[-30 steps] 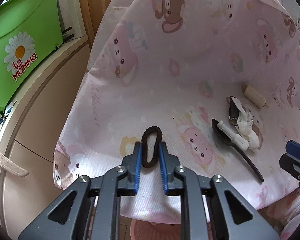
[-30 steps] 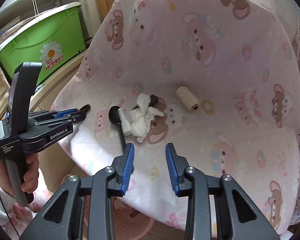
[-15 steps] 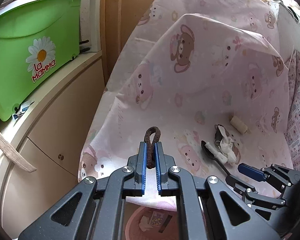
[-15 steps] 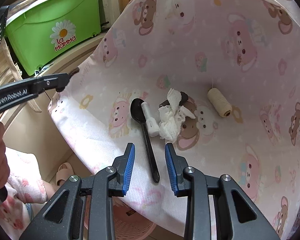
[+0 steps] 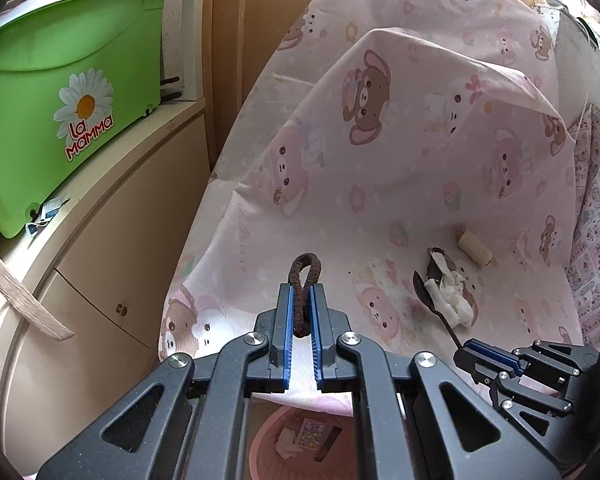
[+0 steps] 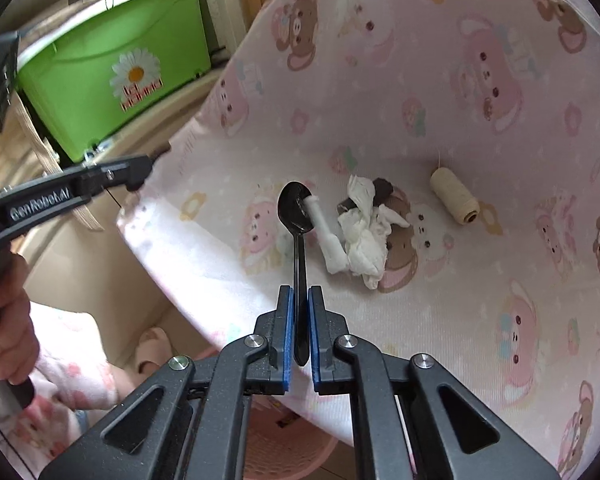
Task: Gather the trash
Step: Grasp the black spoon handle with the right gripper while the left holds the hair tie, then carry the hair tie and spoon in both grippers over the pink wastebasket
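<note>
Right wrist view: right gripper [image 6: 299, 332] clamped on the black spoon [image 6: 299, 240] handle, left gripper [image 5: 301, 330] pinching the brown hair tie [image 5: 303, 300]
Spoon's long axis runs straight out along the fingers, bowl on the pink cloth [image 6: 480, 120] touching the white tube [image 6: 328, 236], tissue wad [image 6: 366, 236] just beside. Left wrist view alone shows the pink basket [image 5: 296, 440] under the cloth edge, directly below the left gripper, so it's likely nearer to the drop

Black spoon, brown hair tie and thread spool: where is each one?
black spoon [image 6: 293, 205]: right wrist view, on its bowl.
brown hair tie [image 5: 305, 276]: left wrist view, on the loop above the fingers.
thread spool [image 6: 454, 195]: right wrist view, on its wound side.
</note>
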A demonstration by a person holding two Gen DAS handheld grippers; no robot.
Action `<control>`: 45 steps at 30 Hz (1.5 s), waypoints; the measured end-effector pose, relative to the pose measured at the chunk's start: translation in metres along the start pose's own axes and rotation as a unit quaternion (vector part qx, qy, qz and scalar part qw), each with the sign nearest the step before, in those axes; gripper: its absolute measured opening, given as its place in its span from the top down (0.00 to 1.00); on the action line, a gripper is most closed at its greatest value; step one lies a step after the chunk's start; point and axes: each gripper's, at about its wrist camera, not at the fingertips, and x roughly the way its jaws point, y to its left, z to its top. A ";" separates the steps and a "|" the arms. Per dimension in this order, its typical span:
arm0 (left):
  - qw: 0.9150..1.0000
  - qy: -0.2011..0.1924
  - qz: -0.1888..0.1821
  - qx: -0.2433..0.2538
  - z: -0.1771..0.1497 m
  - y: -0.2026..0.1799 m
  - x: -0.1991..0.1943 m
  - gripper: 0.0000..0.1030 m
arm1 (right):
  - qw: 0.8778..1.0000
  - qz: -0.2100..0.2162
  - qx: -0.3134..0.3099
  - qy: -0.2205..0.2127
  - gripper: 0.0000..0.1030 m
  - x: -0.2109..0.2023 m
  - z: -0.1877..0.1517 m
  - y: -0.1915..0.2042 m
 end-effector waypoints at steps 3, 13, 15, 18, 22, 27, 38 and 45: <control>1.000 -0.006 -0.006 0.007 0.000 -0.002 -0.008 0.93 | 0.999 0.035 0.021 -0.013 0.92 -0.010 0.002 -0.007; 0.999 -0.003 -0.005 0.032 -0.009 -0.010 -0.015 0.93 | 0.998 0.034 0.042 -0.021 0.92 -0.022 -0.003 -0.013; 0.999 0.003 -0.015 0.038 -0.013 -0.013 -0.016 0.93 | 0.999 0.031 0.025 -0.020 0.92 -0.025 -0.006 -0.005; 0.999 0.006 -0.023 0.044 -0.019 -0.016 -0.021 0.93 | 0.999 0.022 0.003 -0.026 0.92 -0.031 -0.011 0.005; 0.998 0.010 -0.032 0.048 -0.027 -0.019 -0.028 0.93 | 0.999 0.033 0.011 -0.031 0.92 -0.043 -0.016 0.006; 0.998 0.033 -0.045 0.040 -0.042 -0.020 -0.044 0.93 | 0.999 0.026 0.000 -0.046 0.92 -0.062 -0.022 0.012; 0.995 0.070 -0.051 0.040 -0.068 -0.022 -0.039 0.93 | 0.999 0.029 -0.026 -0.030 0.92 -0.074 -0.055 0.033; 0.980 0.171 -0.100 -0.025 -0.083 -0.006 -0.004 0.93 | 0.999 0.039 -0.026 -0.004 0.92 -0.063 -0.058 0.036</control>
